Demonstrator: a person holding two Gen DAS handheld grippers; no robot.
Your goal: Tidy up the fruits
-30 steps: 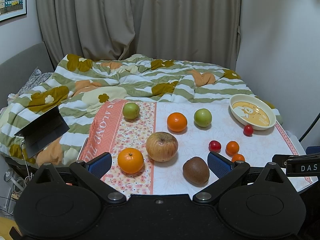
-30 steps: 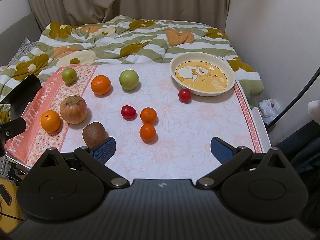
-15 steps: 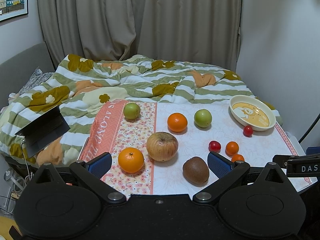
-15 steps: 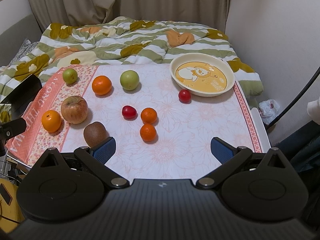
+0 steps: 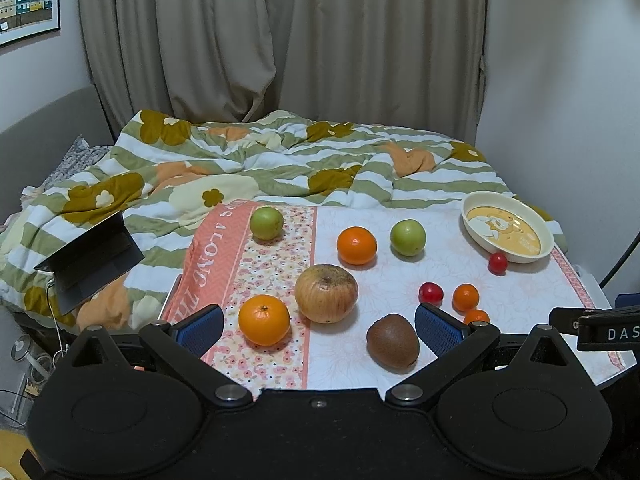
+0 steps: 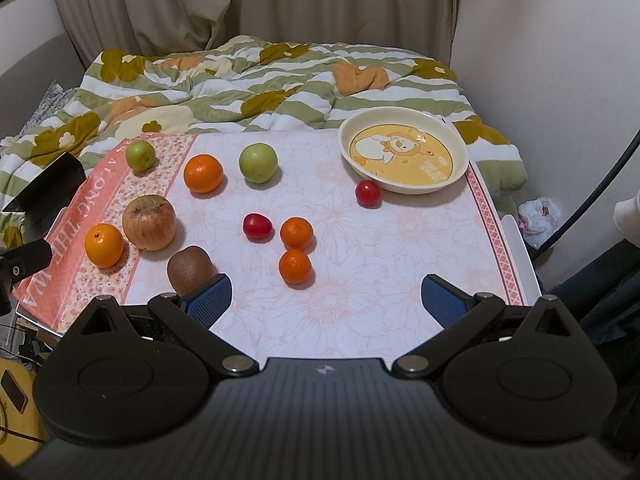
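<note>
Left gripper and right gripper hang spread, holding nothing, over the table's near edge; kiwi lies nearest; plate at far right.

A home bedroom.
A rumpled flowered quilt covers the bed; behind it hang drawn curtains, a framed picture beside them.

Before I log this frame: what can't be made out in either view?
- Kiwi: near side hidden by the right gripper's finger, right view.
- Nearest tangerine: lower half behind the left gripper's finger, left view.
- Label "DAS": cut by the frame edge, left view.
- Bowl print lettering: too small.
</note>
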